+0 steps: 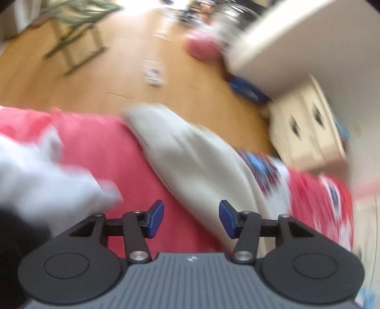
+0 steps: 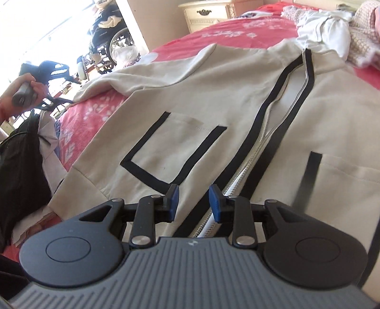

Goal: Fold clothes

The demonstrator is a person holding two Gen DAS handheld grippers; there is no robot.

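A beige zip-up jacket with black trim and a black-edged pocket lies spread face up on a red flowered bedspread. My right gripper hovers low over the jacket's hem, just left of the zipper, open with nothing between its blue pads. The left wrist view is motion-blurred. There my left gripper is open and empty above the bedspread, with the jacket's beige sleeve running diagonally ahead of it.
A white garment and a pink knit are piled beyond the collar. A cream nightstand stands behind the bed. At the left are a black bag, a hand on a handle and a wheelchair. White cloth is nearby.
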